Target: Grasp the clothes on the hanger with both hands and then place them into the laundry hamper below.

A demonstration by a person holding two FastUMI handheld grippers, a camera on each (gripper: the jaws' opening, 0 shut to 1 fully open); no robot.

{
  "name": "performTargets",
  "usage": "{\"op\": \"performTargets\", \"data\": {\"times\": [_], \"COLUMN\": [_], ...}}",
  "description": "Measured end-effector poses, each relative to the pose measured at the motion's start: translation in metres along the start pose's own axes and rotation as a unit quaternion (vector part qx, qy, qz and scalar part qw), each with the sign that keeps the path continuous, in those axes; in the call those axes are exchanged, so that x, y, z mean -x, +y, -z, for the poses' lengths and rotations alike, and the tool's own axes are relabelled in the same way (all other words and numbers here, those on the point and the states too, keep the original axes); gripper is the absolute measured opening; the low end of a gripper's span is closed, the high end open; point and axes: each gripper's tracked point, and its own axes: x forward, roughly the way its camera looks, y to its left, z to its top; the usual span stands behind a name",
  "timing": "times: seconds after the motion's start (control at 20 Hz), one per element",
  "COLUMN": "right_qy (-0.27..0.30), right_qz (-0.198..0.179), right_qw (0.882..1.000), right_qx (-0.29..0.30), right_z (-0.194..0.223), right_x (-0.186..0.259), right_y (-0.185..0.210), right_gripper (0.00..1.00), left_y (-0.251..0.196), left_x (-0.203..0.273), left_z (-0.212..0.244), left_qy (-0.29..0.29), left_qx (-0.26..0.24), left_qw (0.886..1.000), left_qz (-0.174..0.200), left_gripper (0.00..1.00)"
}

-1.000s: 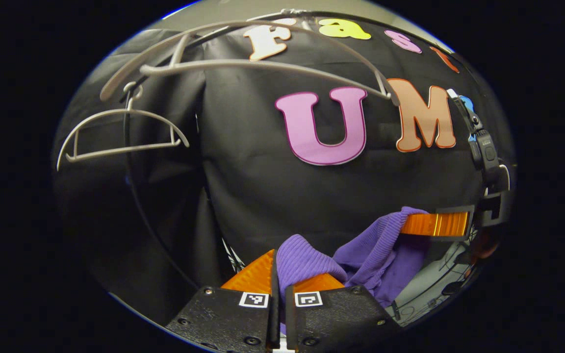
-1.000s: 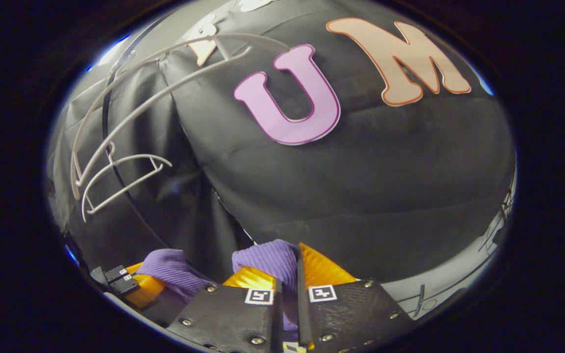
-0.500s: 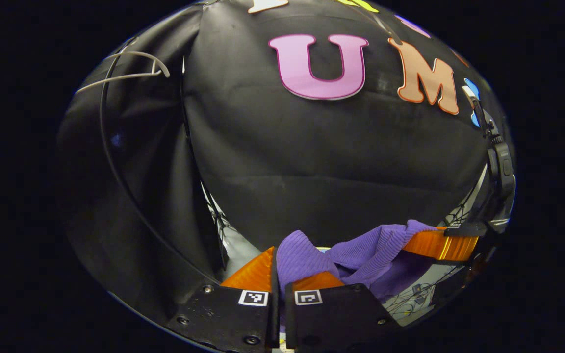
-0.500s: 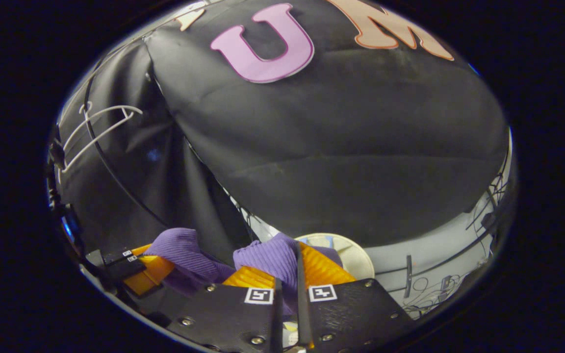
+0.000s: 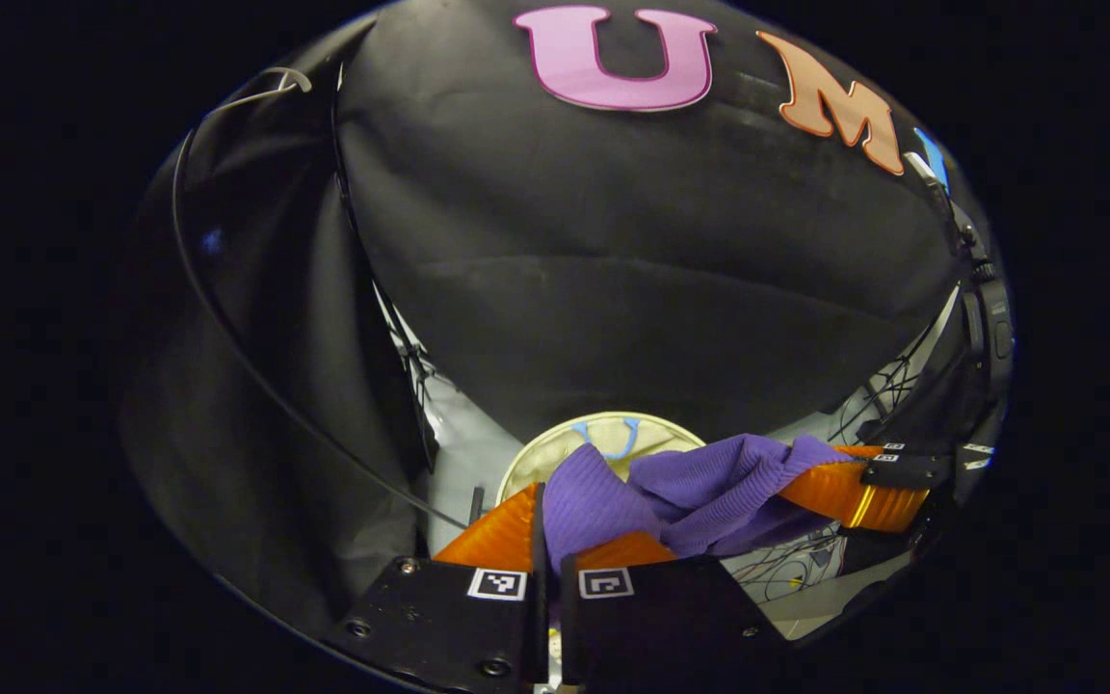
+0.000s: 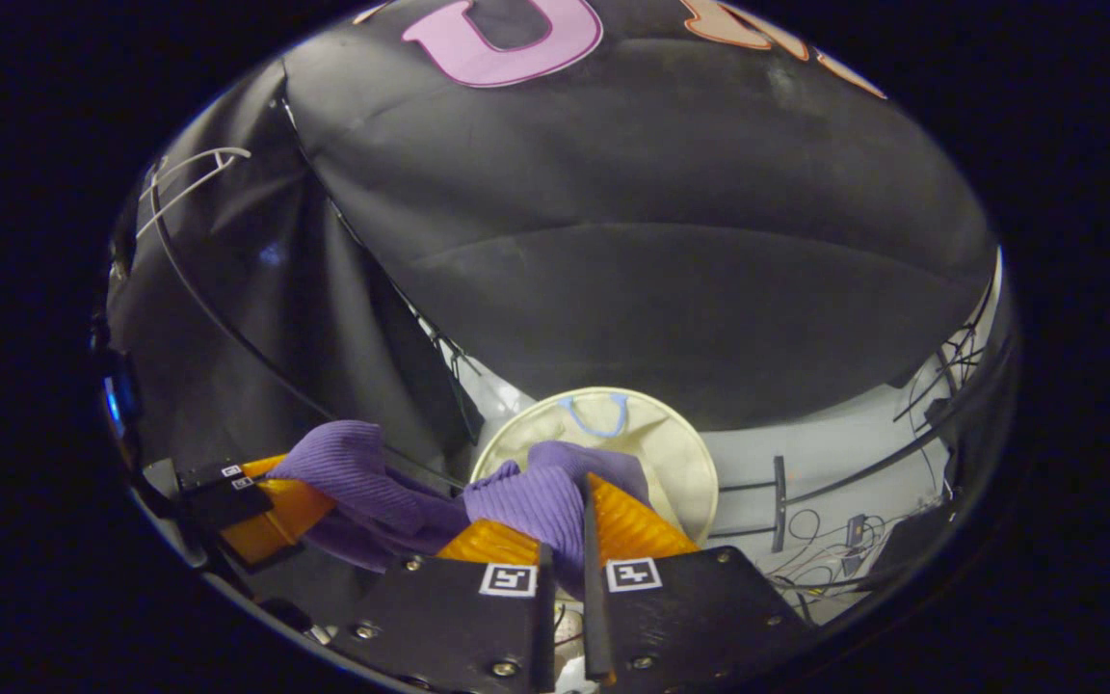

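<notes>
Lowering both hands since a second ago, you have brought the purple garment (image 5: 709,487) down from the level of the hangers to just above the laundry hamper (image 6: 671,453). Back then the left gripper view showed several pale hangers spread across its upper left; now a single hanger (image 5: 271,82) sits at the very top edge there, and the right gripper view has a hanger (image 6: 184,173) small in its upper left. The hamper, which was not visible a second ago, has come into sight: a round cream opening with a blue loop handle (image 5: 618,439) at its far rim, standing on the pale floor (image 6: 834,453) among loose cables (image 6: 825,540).

Your left gripper (image 5: 547,525) has its fingers (image 5: 497,535) nearly pressed together, pinching a fold of the purple knit that bulges up between them. Your right gripper (image 6: 565,525) does the same: its fingers (image 6: 627,525) are closed to a narrow slit with a bunch of the purple fabric clamped in it. In the left gripper view the right gripper (image 5: 863,487) appears at the lower right with the cloth stretched to it; in the right gripper view the left gripper (image 6: 261,506) appears at the lower left, cloth draped over it. The garment hangs slack between the two, partly covering the hamper's mouth from above; whether it touches the rim, you cannot tell.
</notes>
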Motion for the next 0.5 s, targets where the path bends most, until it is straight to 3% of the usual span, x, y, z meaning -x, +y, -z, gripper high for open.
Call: {"op": "performTargets", "data": {"times": [0.5], "right_qy": [0.066], "right_qz": [0.020], "right_qw": [0.998], "right_qx": [0.012], "right_z": [0.041], "right_x": [-0.005], "right_y": [-0.012], "right_gripper": [0.12], "left_y": [-0.003], "left_x": [-0.009], "left_z": [0.053], "left_qy": [0.100], "left_qx": [0.046], "left_qw": [0.994], "left_qz": [0.001], "left_gripper": [0.12]}}
